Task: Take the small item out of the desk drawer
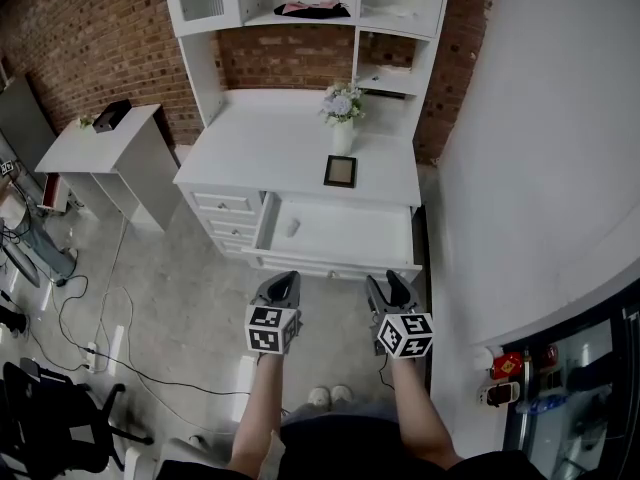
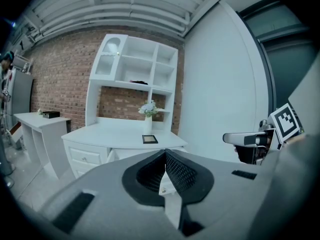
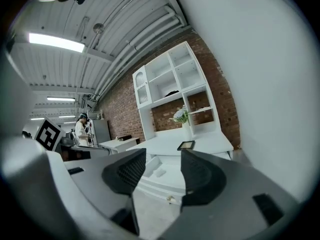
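Observation:
The white desk's wide drawer (image 1: 350, 265) stands pulled out. A small pale item (image 1: 293, 227) lies on its floor near the left end, and it also shows between the jaws in the right gripper view (image 3: 160, 173). Both grippers hover above the floor just in front of the drawer, clear of it. My left gripper (image 1: 283, 280) is shut with its pads meeting and nothing between them (image 2: 165, 154). My right gripper (image 1: 388, 282) is open and empty (image 3: 164, 156), and points toward the open drawer (image 3: 172, 181).
On the desktop stand a vase of flowers (image 1: 342, 118) and a dark picture frame (image 1: 340, 171). A white side table (image 1: 100, 143) with a dark box (image 1: 112, 114) stands at left. Cables (image 1: 90, 328) and an office chair (image 1: 50, 398) are on the floor. A white wall (image 1: 540, 168) runs close on the right.

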A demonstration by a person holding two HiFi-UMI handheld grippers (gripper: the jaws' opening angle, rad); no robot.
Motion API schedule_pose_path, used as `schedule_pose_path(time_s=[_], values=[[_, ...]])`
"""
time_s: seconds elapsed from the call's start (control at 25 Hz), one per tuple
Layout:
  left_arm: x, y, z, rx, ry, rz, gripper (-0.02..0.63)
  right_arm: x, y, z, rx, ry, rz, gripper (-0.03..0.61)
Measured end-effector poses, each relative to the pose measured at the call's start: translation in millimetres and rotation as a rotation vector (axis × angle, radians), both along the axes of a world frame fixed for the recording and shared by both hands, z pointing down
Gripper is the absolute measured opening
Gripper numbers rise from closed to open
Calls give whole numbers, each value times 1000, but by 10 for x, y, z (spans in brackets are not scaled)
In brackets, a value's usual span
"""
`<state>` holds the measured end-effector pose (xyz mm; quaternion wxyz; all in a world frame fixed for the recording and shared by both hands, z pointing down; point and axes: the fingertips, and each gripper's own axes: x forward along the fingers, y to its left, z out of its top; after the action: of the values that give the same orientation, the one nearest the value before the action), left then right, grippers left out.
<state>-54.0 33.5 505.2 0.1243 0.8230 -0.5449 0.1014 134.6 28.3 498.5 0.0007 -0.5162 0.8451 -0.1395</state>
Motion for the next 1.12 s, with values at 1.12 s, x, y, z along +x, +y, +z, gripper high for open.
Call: schedule_pose_path(time_s=[1.12], values=[[-238,-824,225,-21,10,27,9,-182,-750,168,-19,-33,44,252]])
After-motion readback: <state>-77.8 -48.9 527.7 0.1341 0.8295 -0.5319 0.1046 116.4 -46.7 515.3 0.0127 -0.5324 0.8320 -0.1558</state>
